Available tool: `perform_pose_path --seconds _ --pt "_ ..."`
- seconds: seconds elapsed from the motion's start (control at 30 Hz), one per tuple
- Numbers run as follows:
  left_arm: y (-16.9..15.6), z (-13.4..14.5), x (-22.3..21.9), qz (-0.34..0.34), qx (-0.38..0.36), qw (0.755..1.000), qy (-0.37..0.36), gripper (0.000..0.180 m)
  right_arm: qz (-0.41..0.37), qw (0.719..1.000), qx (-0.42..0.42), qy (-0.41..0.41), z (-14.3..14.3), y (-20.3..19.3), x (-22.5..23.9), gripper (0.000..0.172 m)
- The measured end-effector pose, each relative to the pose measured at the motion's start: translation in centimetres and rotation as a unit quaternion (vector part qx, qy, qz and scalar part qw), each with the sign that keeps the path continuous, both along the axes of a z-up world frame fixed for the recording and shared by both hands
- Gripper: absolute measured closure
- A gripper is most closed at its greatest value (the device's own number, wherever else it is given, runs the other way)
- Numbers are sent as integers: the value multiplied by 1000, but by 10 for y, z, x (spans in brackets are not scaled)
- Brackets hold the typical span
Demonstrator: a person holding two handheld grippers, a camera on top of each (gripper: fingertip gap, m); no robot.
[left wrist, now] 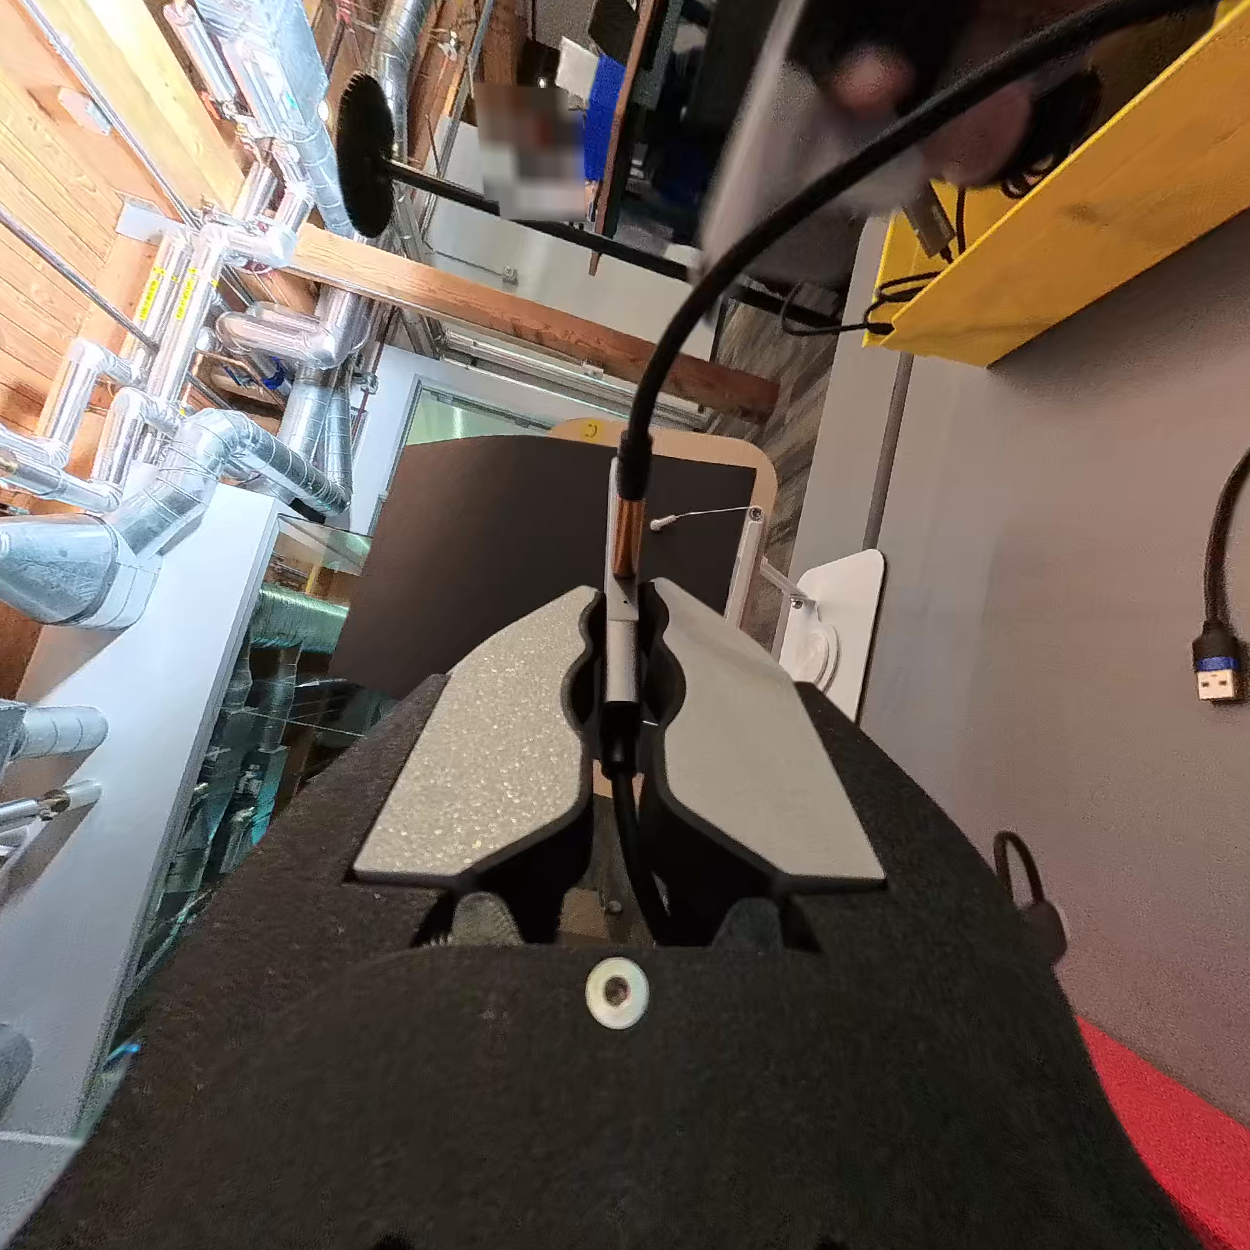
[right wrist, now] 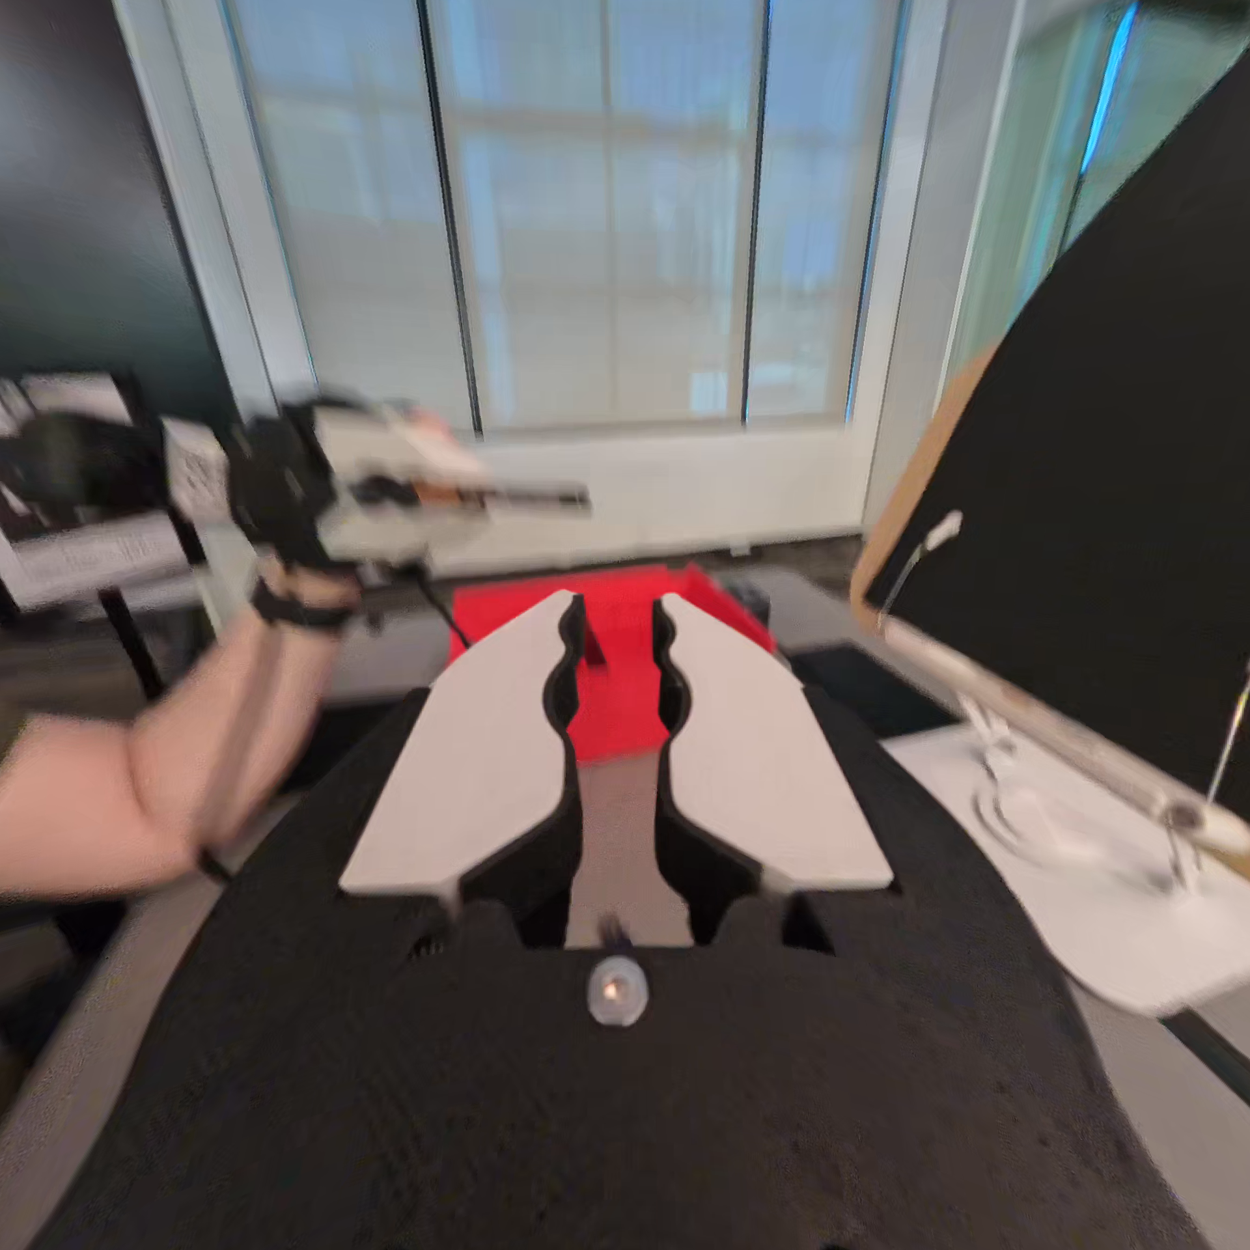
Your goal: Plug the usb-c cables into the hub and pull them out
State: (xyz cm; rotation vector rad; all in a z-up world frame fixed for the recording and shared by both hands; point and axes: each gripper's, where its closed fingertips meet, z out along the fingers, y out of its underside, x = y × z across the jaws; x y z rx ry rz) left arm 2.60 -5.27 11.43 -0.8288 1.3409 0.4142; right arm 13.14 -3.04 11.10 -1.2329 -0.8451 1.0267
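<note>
The slim silver metal hub point(left wrist: 620, 649) carries a copper-banded plug on a black braided cable point(left wrist: 683, 338). The left tool point(left wrist: 621, 595) has speckled pale grey fingers point(left wrist: 487, 730) with black pads. A black cable with a blue-and-silver plug point(left wrist: 1219, 666) lies on the matte grey surface point(left wrist: 1082, 676), beside a flat red tray point(right wrist: 622, 717) and a yellow wooden box point(left wrist: 1055, 230).

Red tray point(right wrist: 629, 609), yellow shelf point(left wrist: 1082, 223), silver ducts point(left wrist: 203, 460), perhaps a tablet stand point(left wrist: 839, 609).
</note>
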Motion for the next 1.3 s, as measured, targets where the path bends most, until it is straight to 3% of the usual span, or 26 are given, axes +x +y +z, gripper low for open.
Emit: perform_pose_path --seconds 0.07,0.17,0.23,0.33,0.63,0.77,0.97,1.2,1.3 --pt "-7 6 -5 -10 2 1000 -11 172 50 990 -2 -131 -50 -6 -24 153" --pt "-17 12 -13 -26 -4 999 -24 172 222 925 -33 -306 -124 -58 -43 154" --pt "-22 15 -20 -36 -10 999 -35 172 275 885 -24 -376 -157 -81 -47 153" --pt "-23 19 -36 -29 -15 998 -49 172 319 847 -13 -426 -189 -102 -53 153" --pt "-29 22 -44 -40 -21 997 -60 172 244 831 139 -480 -224 -98 -60 156" --pt "-31 21 -37 -49 -21 997 -56 172 240 813 154 -508 -243 -110 -50 154" --pt "-33 23 -27 -60 -19 997 -55 172 191 812 190 -518 -248 -105 -39 154" --pt "-28 20 -26 -51 -21 997 -48 172 206 800 155 -541 -264 -106 -28 166" --pt "-30 21 -27 -55 -21 997 -53 172 196 803 159 -540 -270 -101 -33 163"
